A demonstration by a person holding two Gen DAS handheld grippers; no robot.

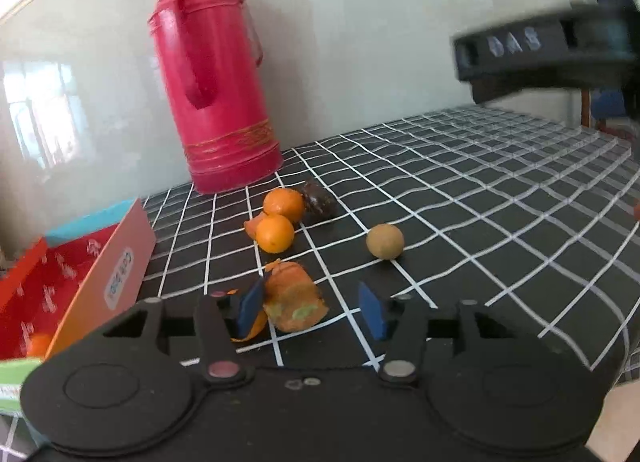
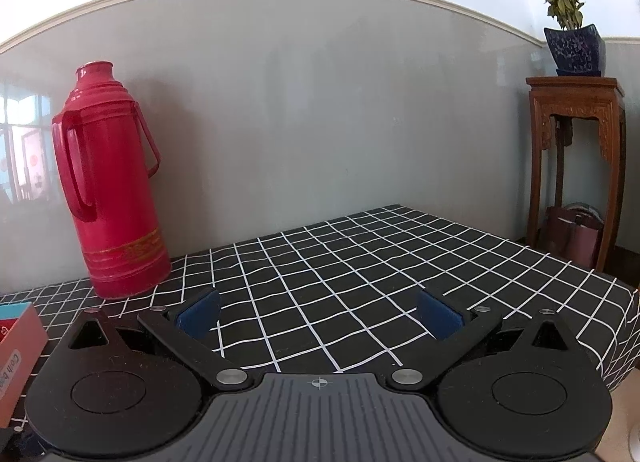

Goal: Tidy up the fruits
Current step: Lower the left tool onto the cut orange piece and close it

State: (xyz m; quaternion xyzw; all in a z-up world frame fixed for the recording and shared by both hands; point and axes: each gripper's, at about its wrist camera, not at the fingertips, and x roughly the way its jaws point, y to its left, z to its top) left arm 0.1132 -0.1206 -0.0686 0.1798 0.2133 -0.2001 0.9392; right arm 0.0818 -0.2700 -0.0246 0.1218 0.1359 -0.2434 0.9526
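In the left wrist view my left gripper (image 1: 310, 300) is open low over the checked tablecloth (image 1: 480, 198). A torn orange piece with peel (image 1: 294, 302) lies between its blue pads. It is against the left pad (image 1: 250, 308) and apart from the right pad (image 1: 374, 314). Beyond it lie two whole oranges (image 1: 274, 234) (image 1: 284, 204), a dark fruit (image 1: 318, 200) and a small tan round fruit (image 1: 385, 241). My right gripper (image 2: 320, 314) is open over bare cloth with nothing between its fingers; it also shows, blurred, as a right gripper body (image 1: 548, 46).
A tall red thermos (image 1: 216, 82) stands at the back against the wall. A red-lined open box (image 1: 60, 282) with an orange (image 1: 38, 344) inside sits at the left. A wooden stand (image 2: 576, 166) with a potted plant (image 2: 576, 48) stands beyond the table's right edge.
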